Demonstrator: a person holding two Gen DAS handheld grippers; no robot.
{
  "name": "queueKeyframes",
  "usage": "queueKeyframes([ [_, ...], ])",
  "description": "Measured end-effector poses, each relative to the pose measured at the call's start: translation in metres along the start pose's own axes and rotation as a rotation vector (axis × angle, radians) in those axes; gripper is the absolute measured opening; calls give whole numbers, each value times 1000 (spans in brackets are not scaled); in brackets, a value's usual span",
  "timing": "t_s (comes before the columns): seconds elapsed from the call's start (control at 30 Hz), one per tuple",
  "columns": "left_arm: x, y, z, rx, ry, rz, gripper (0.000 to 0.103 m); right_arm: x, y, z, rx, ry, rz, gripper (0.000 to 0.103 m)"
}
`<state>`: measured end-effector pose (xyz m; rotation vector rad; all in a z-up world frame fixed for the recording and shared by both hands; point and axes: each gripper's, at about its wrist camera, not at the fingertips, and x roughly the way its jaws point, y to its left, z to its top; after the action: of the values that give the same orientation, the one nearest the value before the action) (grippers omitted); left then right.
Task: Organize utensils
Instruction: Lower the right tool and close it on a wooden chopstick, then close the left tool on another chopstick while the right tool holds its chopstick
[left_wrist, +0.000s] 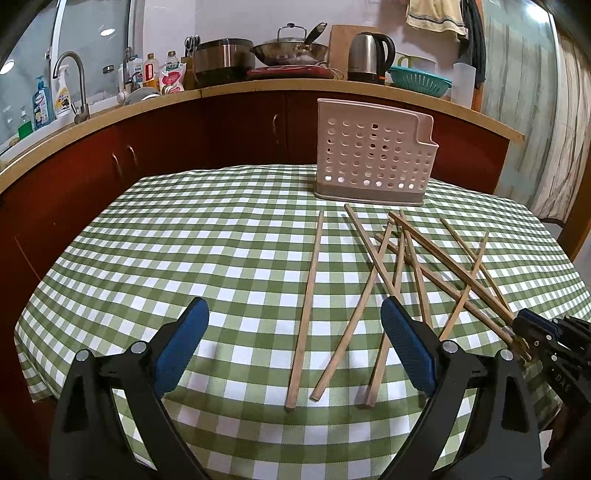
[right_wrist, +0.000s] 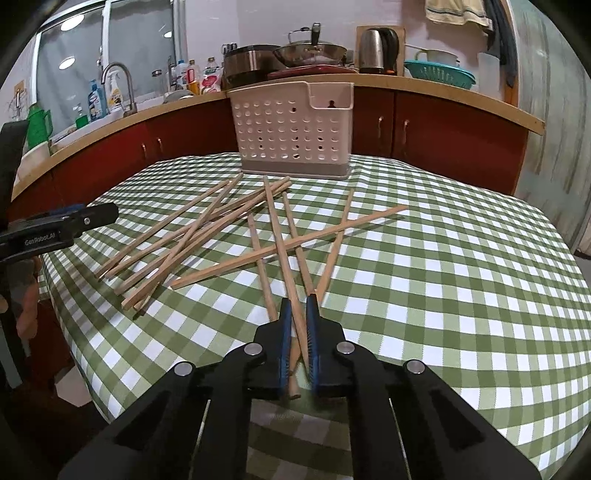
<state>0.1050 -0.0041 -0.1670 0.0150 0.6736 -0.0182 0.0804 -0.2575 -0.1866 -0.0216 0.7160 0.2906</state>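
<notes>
Several wooden chopsticks (left_wrist: 312, 277) lie scattered and crossed on the green checked tablecloth (left_wrist: 184, 240), in front of a white perforated utensil holder (left_wrist: 373, 155) that stands upright at the far edge. My left gripper (left_wrist: 295, 306) hovers wide open over the near ends of the leftmost chopsticks and touches none of them. In the right wrist view, my right gripper (right_wrist: 298, 306) is shut on two crossed chopsticks (right_wrist: 281, 254) at their near ends. The loose pile (right_wrist: 192, 236) lies to its left, the holder (right_wrist: 291, 129) straight ahead. The right gripper (left_wrist: 517, 332) also shows low at the right edge.
Behind the table runs a counter (left_wrist: 258, 86) over red cabinets, carrying a sink tap (left_wrist: 70, 74), bottles, a pot, a wok, a kettle (left_wrist: 369, 55) and a teal colander (left_wrist: 421, 81). The tablecloth (right_wrist: 443, 277) right of the right gripper is bare. The left gripper (right_wrist: 107, 214) juts in from the left.
</notes>
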Motion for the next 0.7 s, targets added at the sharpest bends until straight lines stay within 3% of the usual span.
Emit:
queueKeyframes([
  [0.5,9,3,-4,10,23,0,92,13,12,4,-27,34,13,8],
  [0.7,17,1,-6,21,38,-6,85,0,11,10,-14,-33,5,7],
])
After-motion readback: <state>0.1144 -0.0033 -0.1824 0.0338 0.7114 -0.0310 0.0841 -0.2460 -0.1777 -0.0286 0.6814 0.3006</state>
